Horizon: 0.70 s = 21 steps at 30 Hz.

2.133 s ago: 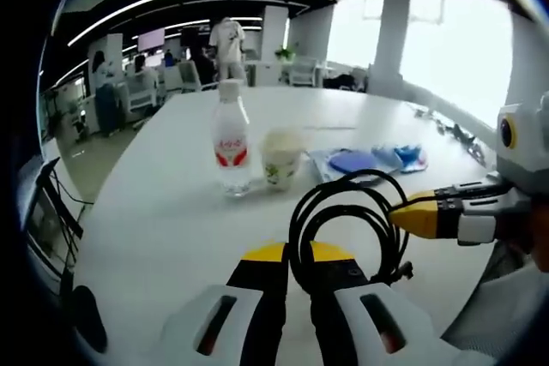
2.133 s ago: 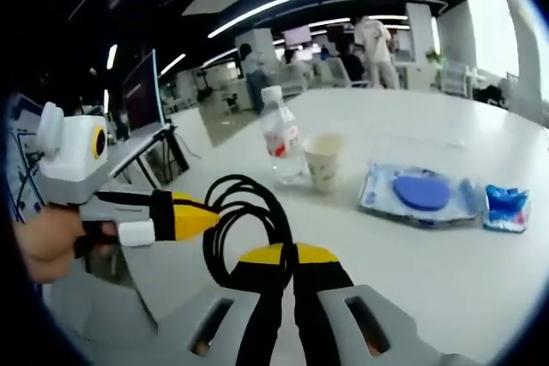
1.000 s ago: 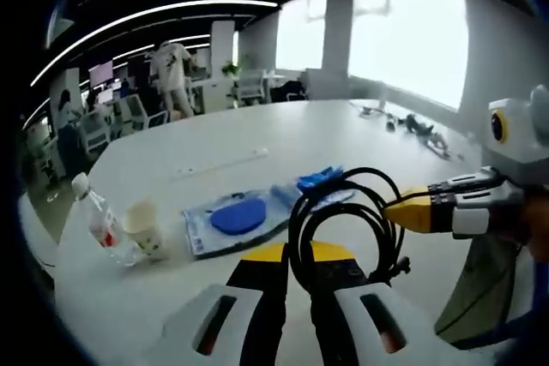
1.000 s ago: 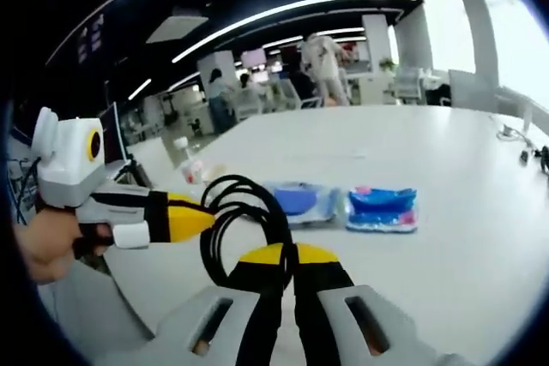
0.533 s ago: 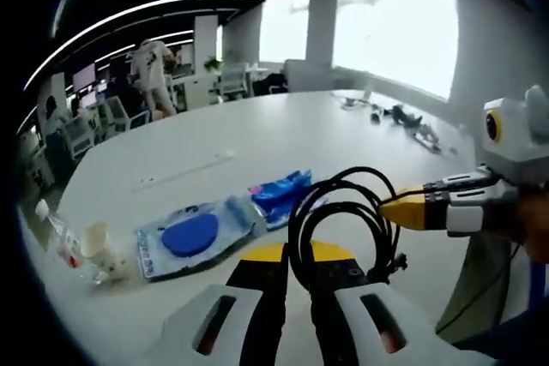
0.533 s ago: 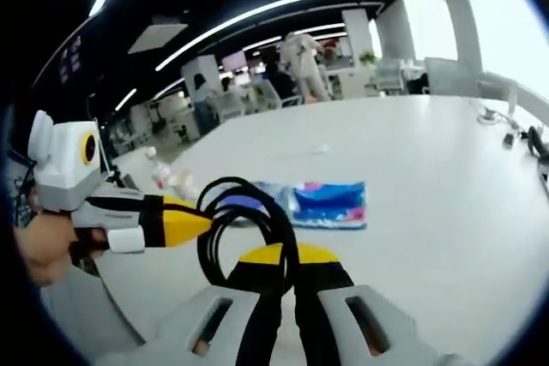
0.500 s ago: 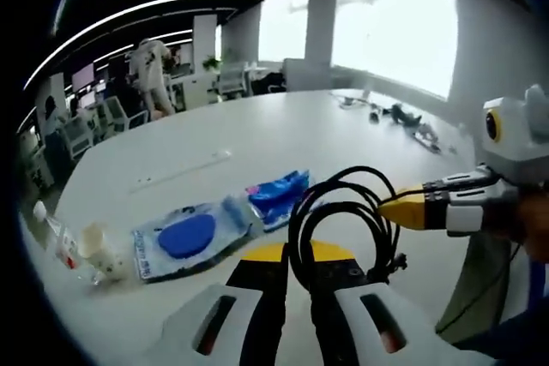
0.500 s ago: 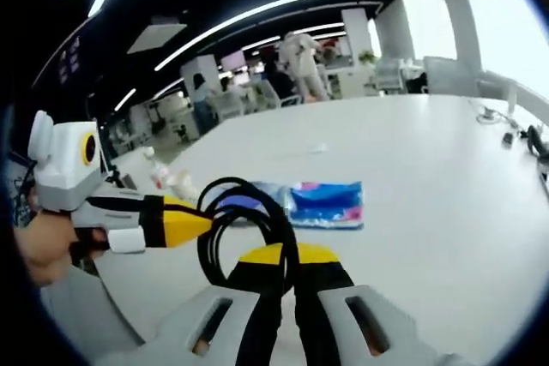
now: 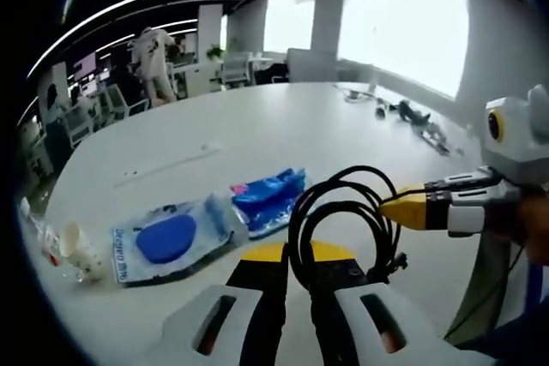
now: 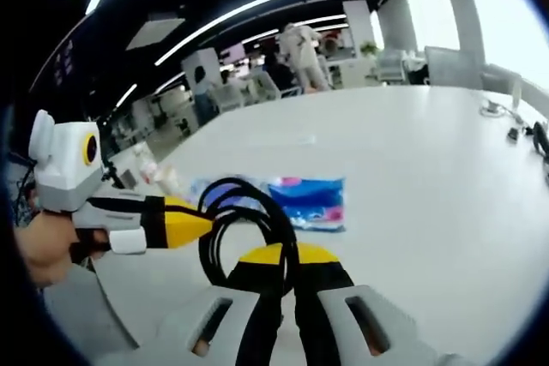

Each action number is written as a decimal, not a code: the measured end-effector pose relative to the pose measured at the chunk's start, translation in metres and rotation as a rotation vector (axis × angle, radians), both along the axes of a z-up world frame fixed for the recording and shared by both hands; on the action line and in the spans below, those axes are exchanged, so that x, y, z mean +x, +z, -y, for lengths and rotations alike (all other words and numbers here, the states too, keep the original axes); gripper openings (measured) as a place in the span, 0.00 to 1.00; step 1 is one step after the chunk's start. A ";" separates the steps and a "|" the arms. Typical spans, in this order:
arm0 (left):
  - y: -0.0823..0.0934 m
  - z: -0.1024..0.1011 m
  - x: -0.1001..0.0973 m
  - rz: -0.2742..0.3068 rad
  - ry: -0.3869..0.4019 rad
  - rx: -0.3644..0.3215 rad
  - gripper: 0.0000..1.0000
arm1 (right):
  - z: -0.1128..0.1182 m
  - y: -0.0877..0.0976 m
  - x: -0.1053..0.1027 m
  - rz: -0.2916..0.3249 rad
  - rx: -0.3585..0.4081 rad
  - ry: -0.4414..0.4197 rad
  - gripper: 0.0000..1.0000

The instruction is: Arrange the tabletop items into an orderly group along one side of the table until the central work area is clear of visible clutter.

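Note:
A coiled black cable [image 9: 341, 216] hangs above the white table [image 9: 283, 126], and both grippers hold it. My left gripper [image 9: 296, 255] is shut on the coil's lower part. My right gripper [image 9: 388, 208] comes in from the right, shut on the coil's side. Beyond lie a blue packet [image 9: 268, 195], a clear pack with a blue disc [image 9: 165, 239], a paper cup [image 9: 79, 251] and a bottle [image 9: 34, 227] at the far left. In the right gripper view, my right gripper [image 10: 287, 256] pinches the cable [image 10: 244, 212], with the left gripper [image 10: 206, 223] at its left and the blue packet [image 10: 313, 201] behind.
A thin white strip [image 9: 167, 165] lies mid-table. Small dark items [image 9: 403, 113] sit near the far right edge by the windows. Office chairs and a standing person [image 9: 153, 53] are beyond the table. A hand [image 10: 43, 250] holds the left gripper.
Both views have swung, so the packets, cup and bottle sit further left in the picture. Both grippers still hold the cable the same way.

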<state>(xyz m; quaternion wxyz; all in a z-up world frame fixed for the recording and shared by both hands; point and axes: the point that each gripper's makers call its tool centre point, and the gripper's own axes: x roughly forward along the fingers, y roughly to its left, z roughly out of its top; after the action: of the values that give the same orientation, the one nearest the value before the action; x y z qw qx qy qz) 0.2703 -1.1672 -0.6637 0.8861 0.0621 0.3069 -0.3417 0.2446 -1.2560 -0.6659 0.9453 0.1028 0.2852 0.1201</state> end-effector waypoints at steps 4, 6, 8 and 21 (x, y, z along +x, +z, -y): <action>-0.010 0.004 0.005 -0.022 0.000 0.006 0.07 | 0.003 -0.011 0.004 -0.021 0.003 0.002 0.00; -0.017 0.006 0.008 -0.030 -0.004 0.016 0.07 | 0.004 -0.018 0.005 -0.036 0.005 0.004 0.00; -0.024 0.007 0.010 -0.047 -0.009 0.024 0.07 | 0.006 -0.025 0.006 -0.052 0.008 0.003 0.00; -0.059 0.014 0.019 -0.118 -0.009 0.047 0.07 | 0.012 -0.056 0.017 -0.116 0.020 0.012 0.00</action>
<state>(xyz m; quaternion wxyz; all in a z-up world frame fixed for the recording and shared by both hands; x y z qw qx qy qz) 0.2891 -1.1809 -0.7223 0.8632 0.0641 0.3664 -0.3414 0.2621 -1.2680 -0.7218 0.9255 0.1174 0.3388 0.1223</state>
